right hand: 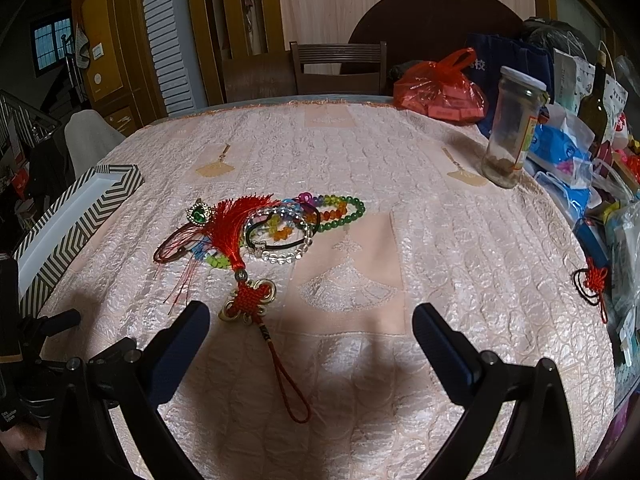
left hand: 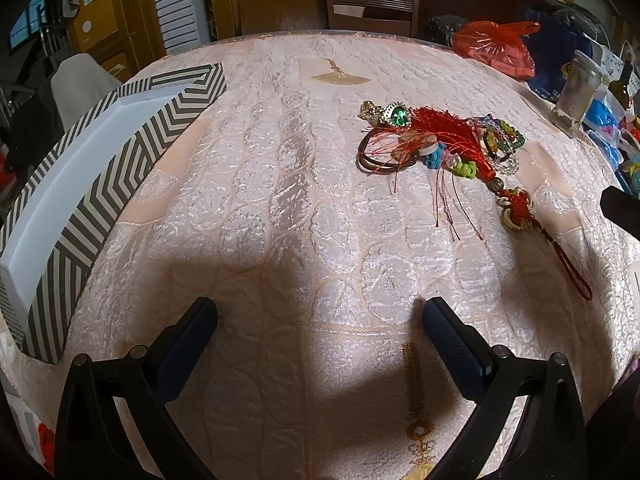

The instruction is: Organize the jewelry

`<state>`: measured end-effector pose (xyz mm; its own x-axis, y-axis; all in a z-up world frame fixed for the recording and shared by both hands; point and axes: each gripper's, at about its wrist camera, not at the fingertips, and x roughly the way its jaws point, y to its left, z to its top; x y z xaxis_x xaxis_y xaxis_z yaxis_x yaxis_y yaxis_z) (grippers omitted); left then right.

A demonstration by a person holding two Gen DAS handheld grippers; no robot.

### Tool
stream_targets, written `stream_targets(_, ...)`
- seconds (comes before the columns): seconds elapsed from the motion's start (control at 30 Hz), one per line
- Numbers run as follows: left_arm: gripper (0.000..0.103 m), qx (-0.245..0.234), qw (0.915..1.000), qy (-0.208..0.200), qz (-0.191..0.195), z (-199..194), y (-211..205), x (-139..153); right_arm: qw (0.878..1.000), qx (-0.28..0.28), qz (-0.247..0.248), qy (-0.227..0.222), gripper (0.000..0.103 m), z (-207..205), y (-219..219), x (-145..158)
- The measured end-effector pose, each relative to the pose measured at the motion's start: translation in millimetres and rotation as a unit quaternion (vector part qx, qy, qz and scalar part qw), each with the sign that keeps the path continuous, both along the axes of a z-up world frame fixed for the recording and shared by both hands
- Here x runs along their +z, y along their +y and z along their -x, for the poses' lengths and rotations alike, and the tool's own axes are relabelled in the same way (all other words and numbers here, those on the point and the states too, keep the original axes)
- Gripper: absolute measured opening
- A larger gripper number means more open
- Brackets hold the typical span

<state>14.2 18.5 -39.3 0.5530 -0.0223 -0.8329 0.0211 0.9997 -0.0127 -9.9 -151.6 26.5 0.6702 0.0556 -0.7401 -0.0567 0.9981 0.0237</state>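
A heap of jewelry lies on the pink tablecloth: a red tassel knot charm (left hand: 448,136) (right hand: 240,220), a green-stone brooch (left hand: 400,116) (right hand: 199,213), coloured bead bracelets (left hand: 502,136) (right hand: 336,208), a clear bead bracelet (right hand: 280,236) and dark bangles (left hand: 380,156). A striped box (left hand: 80,168) (right hand: 68,220) with a white inside sits at the left. My left gripper (left hand: 320,308) hovers open over bare cloth, short of the heap. My right gripper (right hand: 311,312) stands open, its left finger (right hand: 188,332) just beside the charm's knot (right hand: 250,300).
A glass jar (right hand: 514,128) (left hand: 576,92), a red plastic bag (right hand: 440,92) (left hand: 496,48), a dark bottle (right hand: 596,100) and blue packets (right hand: 568,160) crowd the table's right side. A small red knot charm (right hand: 596,284) lies there too. A wooden chair (right hand: 340,68) stands behind.
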Motion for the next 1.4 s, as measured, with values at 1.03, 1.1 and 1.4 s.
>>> stream_targets(1.03, 0.087, -0.105, 0.9931, -0.01, 0.049, -163.1, -35.1, 13.1, 0.999, -0.007, 0.023, 0.043, 0.103, -54.7, -21.5, -8.0)
stream_targets(1.1, 0.084, -0.108, 0.993, -0.005, 0.047, -162.4, -36.5, 8.2, 0.999, -0.01, 0.022, 0.046, 0.103, -56.3, -23.3, -9.2)
stream_targets(1.4, 0.075, -0.115, 0.9918, -0.039, 0.041, -155.7, -31.9, 5.3, 0.999, -0.007, 0.026, 0.047, 0.103, -57.1, -19.2, -9.7)
